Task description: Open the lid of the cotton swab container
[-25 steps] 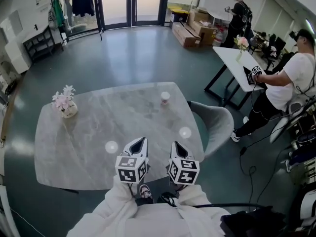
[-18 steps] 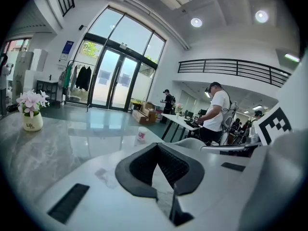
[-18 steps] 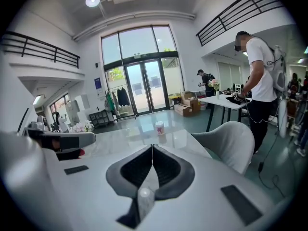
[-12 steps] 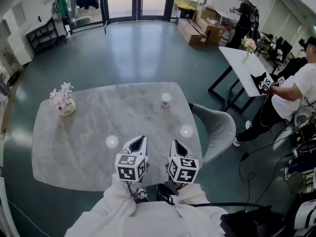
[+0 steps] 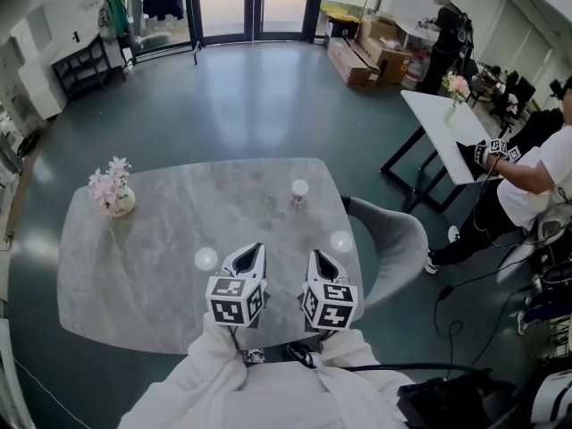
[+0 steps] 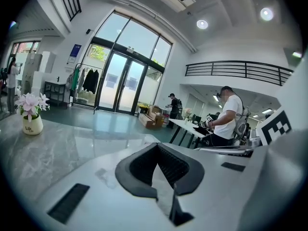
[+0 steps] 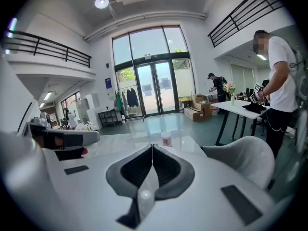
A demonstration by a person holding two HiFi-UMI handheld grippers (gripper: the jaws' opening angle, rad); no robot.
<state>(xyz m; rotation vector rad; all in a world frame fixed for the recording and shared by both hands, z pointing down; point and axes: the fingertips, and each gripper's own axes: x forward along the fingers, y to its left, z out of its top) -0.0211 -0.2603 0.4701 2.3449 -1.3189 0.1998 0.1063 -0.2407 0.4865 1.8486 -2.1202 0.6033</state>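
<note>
The cotton swab container (image 5: 298, 192) is a small round tub with a white lid, standing on the far right part of the grey marble table (image 5: 161, 239). In the right gripper view the container (image 7: 166, 138) shows straight ahead, well beyond the jaws. My left gripper (image 5: 254, 255) and right gripper (image 5: 318, 260) hover side by side over the table's near edge, both shut with nothing between the jaws. The left gripper (image 6: 156, 148) points toward the table's right end; the container is not visible there. The right gripper (image 7: 152, 148) has its tips pressed together.
A vase of pink flowers (image 5: 113, 189) stands at the table's far left. A grey chair (image 5: 389, 239) sits at the table's right side. Farther right, a person (image 5: 527, 181) works at a white table (image 5: 442, 123), and another person (image 5: 444, 34) stands by cardboard boxes (image 5: 371, 47).
The head view has shifted a little, so the table and room sit slightly differently in frame. Both grippers stay shut and near the same spot. The people at the right have moved.
</note>
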